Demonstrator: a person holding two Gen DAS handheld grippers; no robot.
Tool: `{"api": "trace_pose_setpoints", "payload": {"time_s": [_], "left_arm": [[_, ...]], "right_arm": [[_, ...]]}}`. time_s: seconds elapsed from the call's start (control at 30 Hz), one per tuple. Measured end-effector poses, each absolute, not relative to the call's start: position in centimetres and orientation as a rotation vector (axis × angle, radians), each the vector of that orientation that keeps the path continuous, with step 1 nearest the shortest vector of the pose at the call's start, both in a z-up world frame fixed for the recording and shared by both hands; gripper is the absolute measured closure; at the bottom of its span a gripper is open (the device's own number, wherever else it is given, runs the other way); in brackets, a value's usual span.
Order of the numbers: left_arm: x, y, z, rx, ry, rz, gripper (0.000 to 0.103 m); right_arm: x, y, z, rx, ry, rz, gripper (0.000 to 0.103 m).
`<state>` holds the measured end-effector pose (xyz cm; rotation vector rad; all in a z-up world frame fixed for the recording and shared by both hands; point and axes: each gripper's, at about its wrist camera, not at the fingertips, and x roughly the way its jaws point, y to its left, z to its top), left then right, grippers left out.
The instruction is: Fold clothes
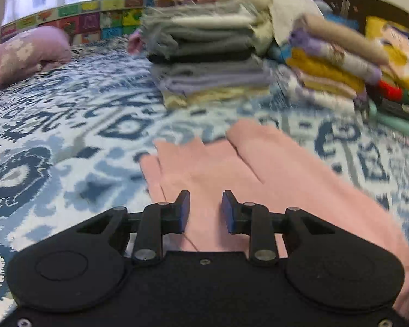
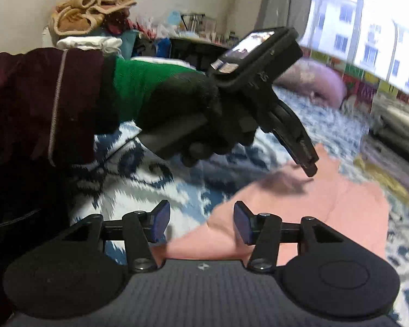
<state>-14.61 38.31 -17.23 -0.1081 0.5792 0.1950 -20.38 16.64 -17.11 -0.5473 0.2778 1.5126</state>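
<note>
A pink garment (image 1: pixel 231 169) lies flat on the blue-and-white patterned bedspread (image 1: pixel 68 136). My left gripper (image 1: pixel 205 209) hovers over its near part, open, with nothing between the blue pads. In the right wrist view the same pink garment (image 2: pixel 327 207) spreads out ahead. My right gripper (image 2: pixel 201 222) stands open above its near edge, holding nothing. The left gripper (image 2: pixel 308 167), held by a black-gloved hand (image 2: pixel 185 109), points down at the pink cloth from above.
A stack of folded grey and lilac clothes (image 1: pixel 204 62) stands on the bed behind the pink garment. A second leaning pile (image 1: pixel 338 65) lies to its right. A pink pillow (image 1: pixel 21 54) rests at the far left. A window (image 2: pixel 368 27) is beyond the bed.
</note>
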Motion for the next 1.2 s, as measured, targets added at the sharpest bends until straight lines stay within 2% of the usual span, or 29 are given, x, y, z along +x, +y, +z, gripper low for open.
{"api": "trace_pose_setpoints", "payload": {"time_s": [0.23, 0.3, 0.4, 0.53, 0.8, 0.87, 0.93, 1.2], "left_arm": [[-10.5, 39.6, -19.0, -0.073, 0.600, 0.214, 0.078], [-10.0, 40.6, -19.0, -0.132, 0.594, 0.219, 0.078], [-10.2, 41.5, -17.9, -0.238, 0.545, 0.223, 0.082], [-9.1, 41.2, -19.0, -0.125, 0.611, 0.305, 0.081], [-10.1, 40.6, -18.3, -0.115, 0.555, 0.360, 0.080], [-11.1, 39.9, -17.3, -0.103, 0.528, 0.394, 0.065], [-12.5, 39.1, -16.6, -0.120, 0.521, 0.432, 0.055], [-21.0, 35.7, -16.9, -0.395, 0.564, 0.411, 0.052]], "right_arm": [[-20.3, 17.9, -18.5, -0.597, 0.369, 1.503, 0.045], [-20.2, 18.1, -18.7, -0.600, 0.387, 1.499, 0.044], [-20.1, 17.9, -18.7, -0.579, 0.389, 1.500, 0.045], [-19.9, 17.5, -18.7, -0.545, 0.395, 1.498, 0.043], [-19.1, 17.0, -18.7, -0.497, 0.439, 1.524, 0.042], [-18.4, 16.1, -17.8, -0.423, 0.449, 1.514, 0.042], [-16.8, 14.6, -16.9, -0.327, 0.474, 1.461, 0.041], [-10.2, 8.4, -13.7, 0.055, 0.578, 1.228, 0.037]]}}
